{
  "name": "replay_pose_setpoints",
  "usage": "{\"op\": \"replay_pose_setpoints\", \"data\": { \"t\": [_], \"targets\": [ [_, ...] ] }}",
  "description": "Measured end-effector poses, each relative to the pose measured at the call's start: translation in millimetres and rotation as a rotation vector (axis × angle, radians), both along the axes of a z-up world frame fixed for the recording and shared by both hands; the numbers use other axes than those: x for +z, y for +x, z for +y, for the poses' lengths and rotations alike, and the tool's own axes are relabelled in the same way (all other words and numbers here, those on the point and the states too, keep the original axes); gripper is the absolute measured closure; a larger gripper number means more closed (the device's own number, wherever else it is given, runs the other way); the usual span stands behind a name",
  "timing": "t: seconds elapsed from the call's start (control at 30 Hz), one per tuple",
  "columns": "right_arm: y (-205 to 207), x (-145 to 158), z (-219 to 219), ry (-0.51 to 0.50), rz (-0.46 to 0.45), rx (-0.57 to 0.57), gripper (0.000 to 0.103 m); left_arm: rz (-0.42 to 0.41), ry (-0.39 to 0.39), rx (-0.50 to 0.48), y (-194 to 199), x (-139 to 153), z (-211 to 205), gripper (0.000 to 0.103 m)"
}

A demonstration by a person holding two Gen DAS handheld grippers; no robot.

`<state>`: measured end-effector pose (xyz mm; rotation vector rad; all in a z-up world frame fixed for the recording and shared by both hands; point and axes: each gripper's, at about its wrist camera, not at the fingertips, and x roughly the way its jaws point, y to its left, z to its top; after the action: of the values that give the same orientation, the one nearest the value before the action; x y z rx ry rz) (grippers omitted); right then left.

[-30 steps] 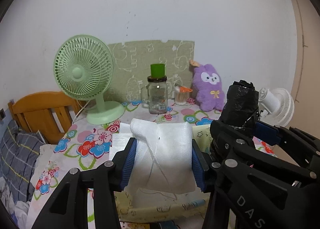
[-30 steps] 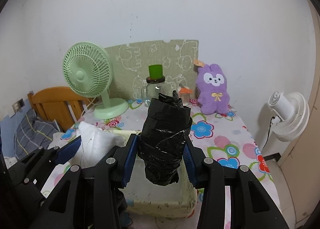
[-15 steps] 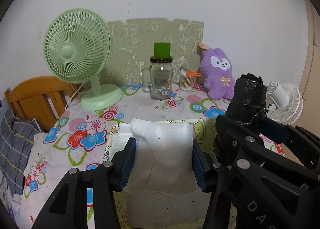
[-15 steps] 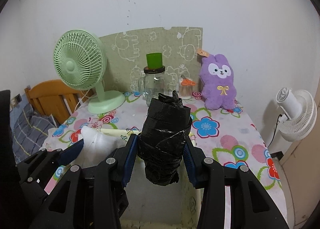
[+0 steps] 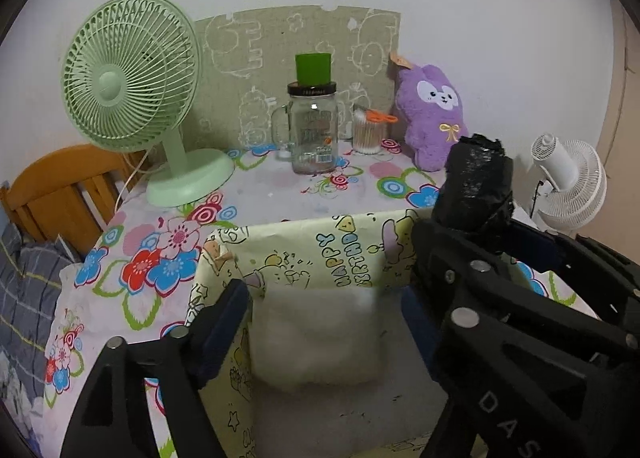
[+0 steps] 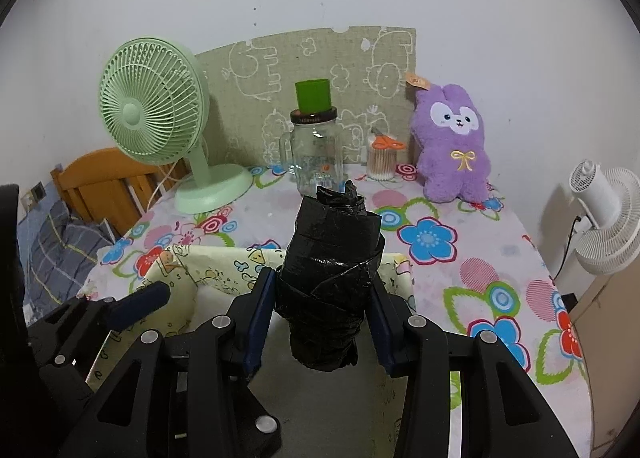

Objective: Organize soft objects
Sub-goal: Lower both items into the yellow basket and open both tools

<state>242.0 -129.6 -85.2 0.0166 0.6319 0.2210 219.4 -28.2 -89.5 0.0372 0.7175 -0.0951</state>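
The step in hand looks like lowering two soft bundles into the pale yellow cartoon-printed paper-lined box [image 5: 304, 254] at the near edge of the floral-clothed tabletop [image 5: 280, 194]. To do it well, each bundle should go straight down inside the walls without snagging the thin paper rim, and be let go only once it rests on the box floor, with the two side by side instead of stacked.

Going left to right: at 9 o'clock in the left wrist view, the left gripper [image 5: 324, 322] sits down inside the box. Its blue-padded fingers [image 5: 222, 318] flank the soft white padded bundle [image 5: 316, 334], which lies low in the box against the far wall. The jaws are spread about as wide as the bundle, but the picture is soft here, so I cannot tell whether they pinch it or have just released it.

Toward 3 o'clock, the right gripper [image 6: 322, 306] is clamped on the black plastic-wrapped cylindrical bundle [image 6: 330, 270], gripping its middle with both pads pressed into the wrap. The bundle stands upright, its lower end inside the box opening but apparently above the floor, its crumpled top above the rim. It needs a little more descent before opening, with care to stay off the left gripper next to it.
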Motion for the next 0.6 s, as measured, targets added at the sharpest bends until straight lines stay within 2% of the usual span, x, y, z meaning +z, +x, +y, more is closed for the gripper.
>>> {"op": "replay_pose_setpoints", "data": {
  "t": [0.1, 0.23, 0.6],
  "targets": [
    [1.8, -0.1, 1.2, 0.006, 0.009, 0.01, 0.053, -0.017, -0.003, -0.031, 0.8, 0.8, 0.4, 0.016],
    [2.1, 0.4, 1.6, 0.015, 0.014, 0.013, 0.03, -0.022, -0.009, -0.021, -0.4, 2.6, 3.0, 0.01],
    [-13.9, 15.1, -3.9, 0.008, -0.016, -0.003, 0.009, -0.012, 0.005, -0.021, -14.4, 13.5, -1.8, 0.004]
  ]
}}
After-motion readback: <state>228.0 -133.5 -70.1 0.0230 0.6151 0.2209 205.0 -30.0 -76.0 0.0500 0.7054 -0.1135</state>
